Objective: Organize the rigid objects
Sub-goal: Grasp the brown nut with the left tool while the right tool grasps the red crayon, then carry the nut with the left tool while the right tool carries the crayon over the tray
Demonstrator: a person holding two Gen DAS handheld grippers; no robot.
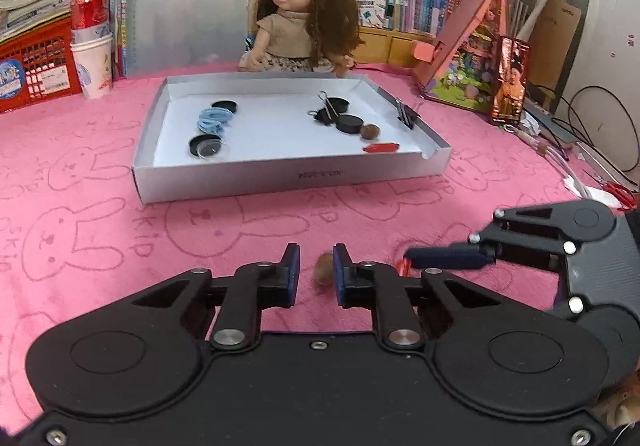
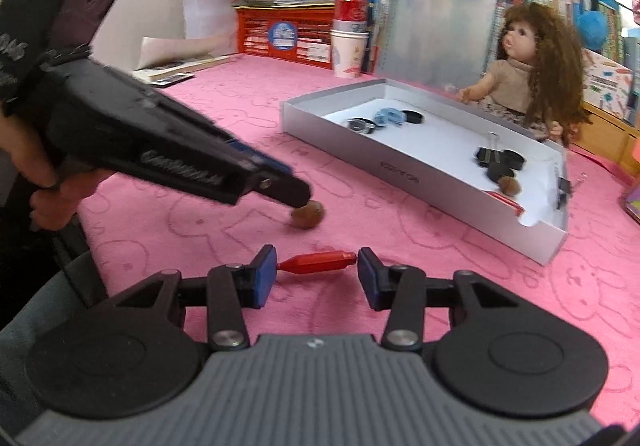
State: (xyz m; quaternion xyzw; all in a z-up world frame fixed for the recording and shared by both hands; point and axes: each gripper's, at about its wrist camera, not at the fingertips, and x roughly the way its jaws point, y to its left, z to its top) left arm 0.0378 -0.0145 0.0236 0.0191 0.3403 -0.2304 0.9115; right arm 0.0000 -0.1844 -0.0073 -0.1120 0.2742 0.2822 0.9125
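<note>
Two pick-ups are in hand at once on the table, which is covered by a pink cloth with rabbit outlines (image 1: 100, 182). The left gripper (image 1: 316, 270) is drawn almost fully shut around a small round brown nut (image 1: 323, 271); in the right wrist view its tips sit on that nut against the cloth, so a grip is judged likely, though pad contact is not clearly shown. The right gripper (image 2: 317, 273) stands partly open — a short red plastic piece with tapered ends (image 2: 318, 263) lies lengthwise between its blue pads (image 2: 265, 273), its ends very near them, but whether it is pinched cannot be told.

Well apart, farther along the cloth, a shallow grey cardboard tray with a white floor (image 1: 288, 176) is seen. Black round caps (image 1: 349, 124), a black binder clip (image 1: 326, 112), a coil of pale blue bands (image 1: 215, 117), another brown nut (image 1: 369, 131) and another red piece (image 1: 381, 147) are already held in it.

The sorting is judged partly done. The next move calls for both grips to be made firm, the pieces to be lifted clear of the cloth and carried over the tray's near wall — each released beside its like.
</note>
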